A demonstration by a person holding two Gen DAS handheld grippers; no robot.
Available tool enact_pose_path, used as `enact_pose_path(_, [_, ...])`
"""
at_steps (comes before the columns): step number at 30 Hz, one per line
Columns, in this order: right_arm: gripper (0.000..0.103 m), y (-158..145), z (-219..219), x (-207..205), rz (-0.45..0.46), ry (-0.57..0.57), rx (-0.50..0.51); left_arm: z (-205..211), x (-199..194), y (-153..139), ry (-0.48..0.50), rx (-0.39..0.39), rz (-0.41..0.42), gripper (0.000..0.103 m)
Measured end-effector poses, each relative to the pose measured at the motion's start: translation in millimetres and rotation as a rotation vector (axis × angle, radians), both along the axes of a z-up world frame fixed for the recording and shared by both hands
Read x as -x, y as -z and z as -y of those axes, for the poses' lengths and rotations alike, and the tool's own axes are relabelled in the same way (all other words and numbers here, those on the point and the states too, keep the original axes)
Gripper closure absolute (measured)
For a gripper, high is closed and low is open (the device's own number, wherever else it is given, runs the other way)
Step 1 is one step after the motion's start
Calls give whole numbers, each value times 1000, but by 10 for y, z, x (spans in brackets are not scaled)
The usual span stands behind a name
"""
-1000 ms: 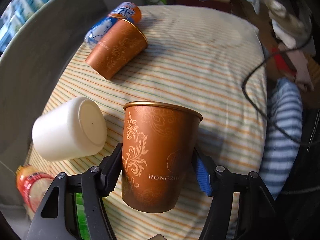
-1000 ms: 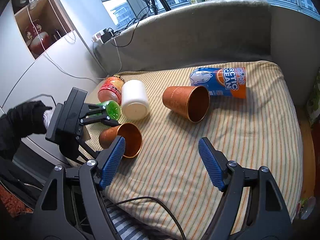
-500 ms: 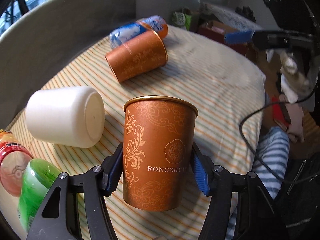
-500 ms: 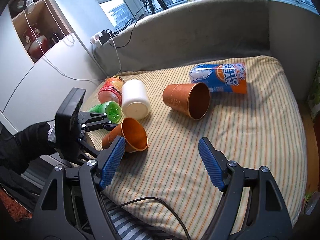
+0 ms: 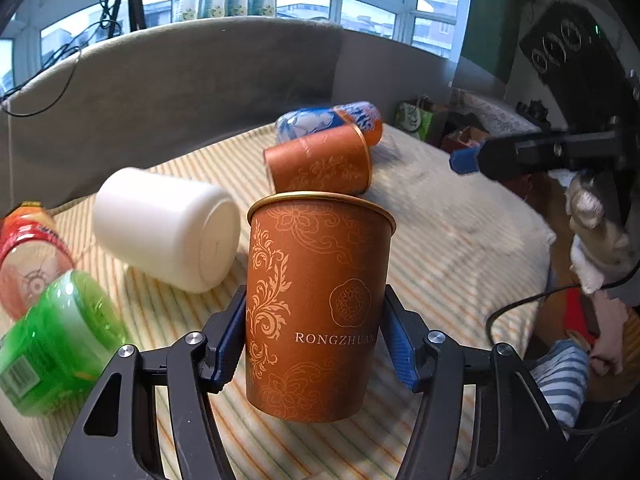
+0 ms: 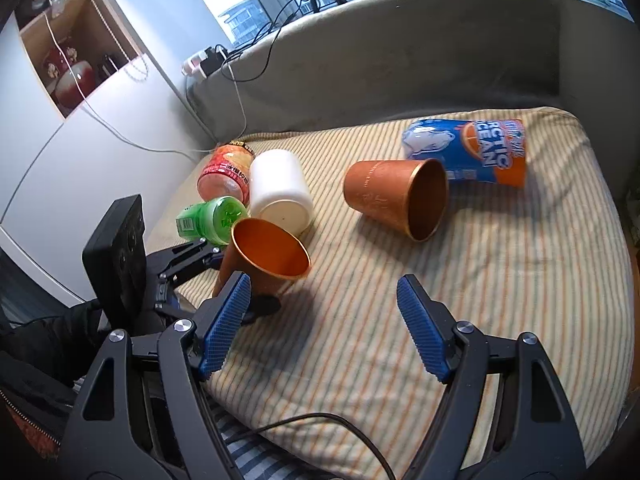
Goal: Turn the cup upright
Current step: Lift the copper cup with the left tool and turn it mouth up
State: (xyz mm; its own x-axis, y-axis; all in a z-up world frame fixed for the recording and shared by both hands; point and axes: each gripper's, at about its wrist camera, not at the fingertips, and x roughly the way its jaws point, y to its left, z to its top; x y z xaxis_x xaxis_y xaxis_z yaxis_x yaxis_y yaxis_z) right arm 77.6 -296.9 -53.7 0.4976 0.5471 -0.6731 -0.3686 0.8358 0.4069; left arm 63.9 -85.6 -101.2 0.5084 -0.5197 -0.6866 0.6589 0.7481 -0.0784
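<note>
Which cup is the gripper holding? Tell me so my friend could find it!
Look at the striped bed, near its front edge beside the white cup and green jar. The copper cup sits between the left gripper's blue fingers. Unlike the other copper cup lying sideways, its mouth points up.

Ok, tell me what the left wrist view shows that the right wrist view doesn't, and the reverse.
Left wrist view only: the print and lettering on the held copper cup, both fingers of the left gripper shut against its sides, and clutter beyond the cushion's far edge.

Right wrist view only: the copper insides of that cup and of the second copper cup, the open right gripper holding nothing, and the wall shelf.

Both: the striped cushion, the white container, the green jar, the red jar, and the blue-and-orange packet.
</note>
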Motion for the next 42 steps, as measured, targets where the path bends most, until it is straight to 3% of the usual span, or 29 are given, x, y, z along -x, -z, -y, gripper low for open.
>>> enact_pose_path(13, [25, -46, -138, 47, 6, 2, -5, -181, 181, 30, -37, -4, -46, 43])
enact_pose_path(16, [25, -45, -195, 45, 3, -9, -8, -120, 67, 28, -5, -53, -144, 41])
enact_pose_path(20, [25, -86, -236, 97, 25, -15, -14, -30, -116, -2, 17, -163, -264, 27])
enact_pose_path(27, [25, -25, -117, 117, 12, 19, -33, 130, -582, -138, 79, -173, -496, 27])
enact_pose_path(29, [25, 3, -70, 111, 4, 31, -39, 158, -683, -123, 69, -187, -534, 29])
enact_pose_path(31, [25, 23, -19, 108, -1, 45, -46, 182, -739, -105, 64, -199, -558, 37])
enact_pose_path(32, [25, 30, -1, 106, -3, 50, -49, 190, -765, -93, 62, -205, -573, 36])
enact_pose_path(37, [25, 72, 97, 88, -13, 75, -66, 276, -698, -122, 90, -248, -555, 38])
enact_pose_path(42, [25, 95, 152, 83, -17, 87, -77, 348, -609, -267, 94, -214, -474, 39])
